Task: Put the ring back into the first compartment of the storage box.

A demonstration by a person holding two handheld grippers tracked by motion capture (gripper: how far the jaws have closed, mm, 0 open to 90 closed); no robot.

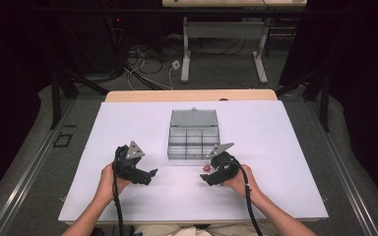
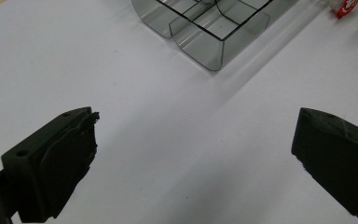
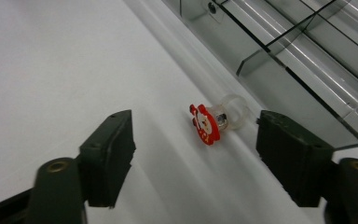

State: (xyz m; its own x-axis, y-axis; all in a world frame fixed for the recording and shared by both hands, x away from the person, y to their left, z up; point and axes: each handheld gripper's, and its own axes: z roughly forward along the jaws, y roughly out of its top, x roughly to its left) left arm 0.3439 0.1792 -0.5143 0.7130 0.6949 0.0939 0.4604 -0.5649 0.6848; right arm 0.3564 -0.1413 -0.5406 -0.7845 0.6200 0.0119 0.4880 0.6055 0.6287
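Right gripper view puts the ring (image 3: pixel 214 122), a red cartoon face on a clear plastic band, on the table just beside the organizer box (image 3: pixel 307 60), along its front wall. Your right gripper (image 3: pixel 193 156) stands part open around it, pads not touching. It looks light, stiff and probably slippery; pinch across the flat red face, not the band. Your left gripper (image 2: pixel 193 158) waits wide open, holding nothing, near the box's corner.
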